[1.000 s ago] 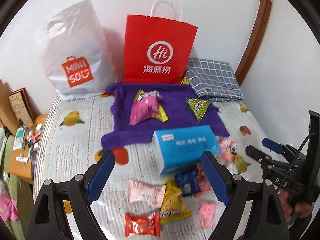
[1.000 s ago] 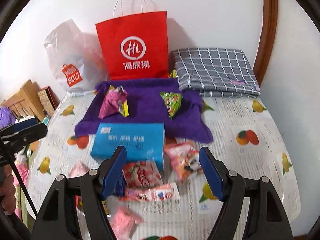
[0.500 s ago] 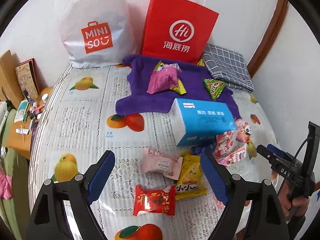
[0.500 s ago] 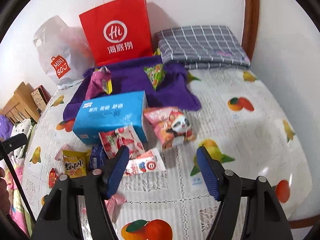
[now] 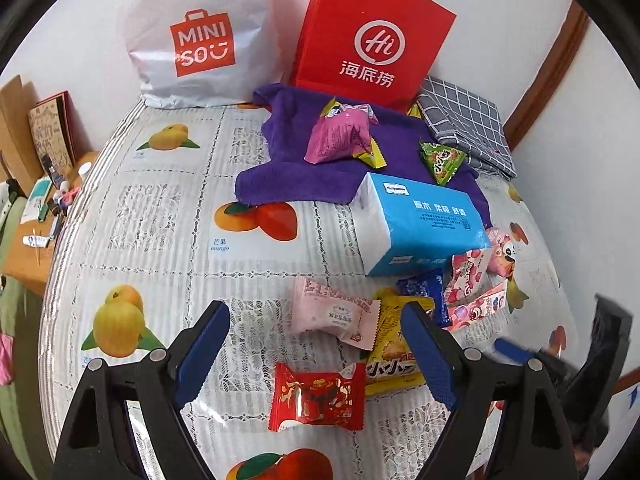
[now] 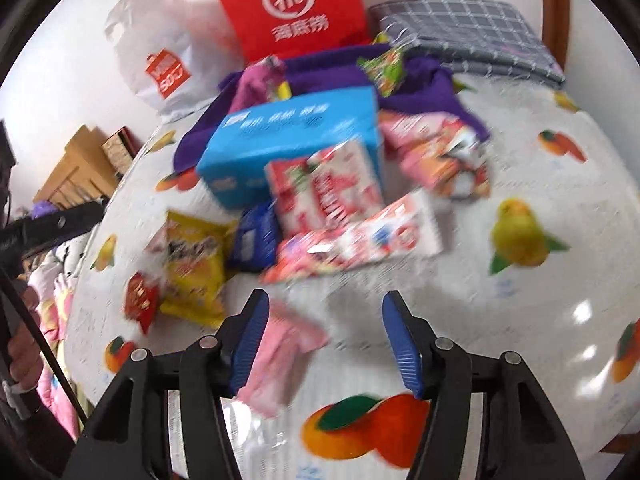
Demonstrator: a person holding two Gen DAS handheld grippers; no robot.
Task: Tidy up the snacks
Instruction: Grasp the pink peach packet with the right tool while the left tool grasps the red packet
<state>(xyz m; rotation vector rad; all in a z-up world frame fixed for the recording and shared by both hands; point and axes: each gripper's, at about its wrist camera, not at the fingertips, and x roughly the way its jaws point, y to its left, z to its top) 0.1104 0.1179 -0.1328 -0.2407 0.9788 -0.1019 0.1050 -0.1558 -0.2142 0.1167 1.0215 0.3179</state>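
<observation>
The whole right wrist view is smeared by motion — print on the blue tissue pack (image 6: 296, 140) and the pink-and-white snack wrappers (image 6: 332, 196) is unreadable there. A small pink packet (image 6: 280, 360) is partly hidden behind a blue finger pad (image 6: 248, 344). In the left wrist view, the tissue pack (image 5: 420, 224) covers part of the purple towel (image 5: 296, 168), the red paper bag (image 5: 372, 40) is cut off at the top edge, and the right gripper (image 5: 560, 360) is a dark blur — its jaws cannot be judged there.

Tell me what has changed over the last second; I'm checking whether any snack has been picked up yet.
Nothing has been picked up. Both grippers came down closer to the loose snacks: the left gripper now hangs open over the red packet, and the right gripper, also open, is moving toward the pink packet. The snacks, tissue box and purple towel stayed put.
</observation>
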